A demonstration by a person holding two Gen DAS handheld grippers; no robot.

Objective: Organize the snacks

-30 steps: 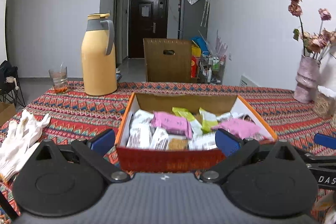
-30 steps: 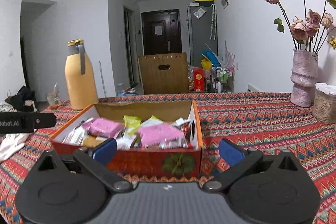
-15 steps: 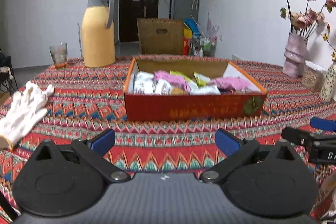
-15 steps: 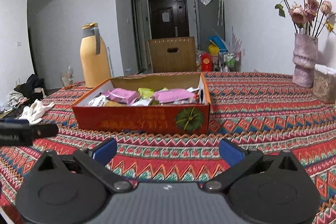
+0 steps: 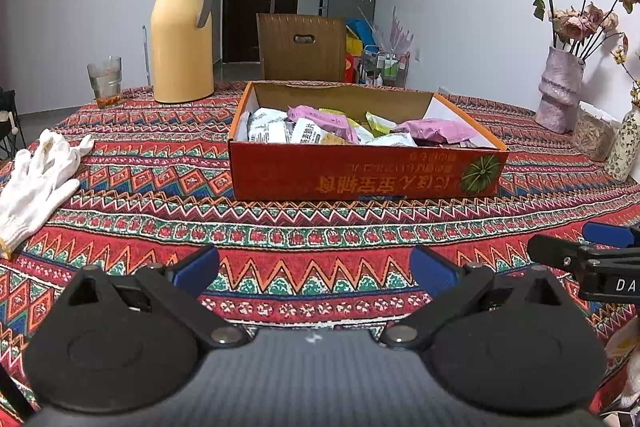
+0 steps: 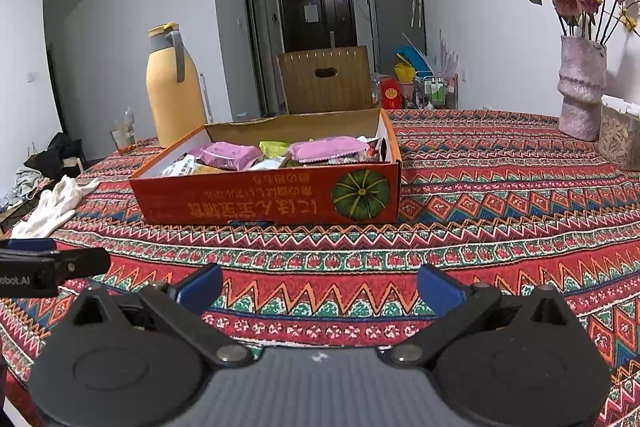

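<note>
A shallow red cardboard box (image 5: 360,177) (image 6: 264,201) with a pumpkin picture sits mid-table on the patterned cloth. It holds several wrapped snacks: pink packets (image 5: 434,131) (image 6: 328,149), white packets (image 5: 264,125) and a green one (image 6: 274,147). My left gripper (image 5: 314,269) hovers open over the cloth, well in front of the box, nothing between its blue pads. My right gripper (image 6: 318,285) is open too, equally far back and empty. Each gripper's tip shows at the edge of the other's view.
A yellow thermos jug (image 5: 182,35) and a glass (image 5: 105,81) stand at the far left. White gloves (image 5: 38,183) lie at the left edge. A pink vase of dried roses (image 6: 582,87) and a container (image 6: 620,137) stand at the right.
Both grippers have pulled back from the box toward the near table edge; the box now sits farther away. Both stay open and empty.
</note>
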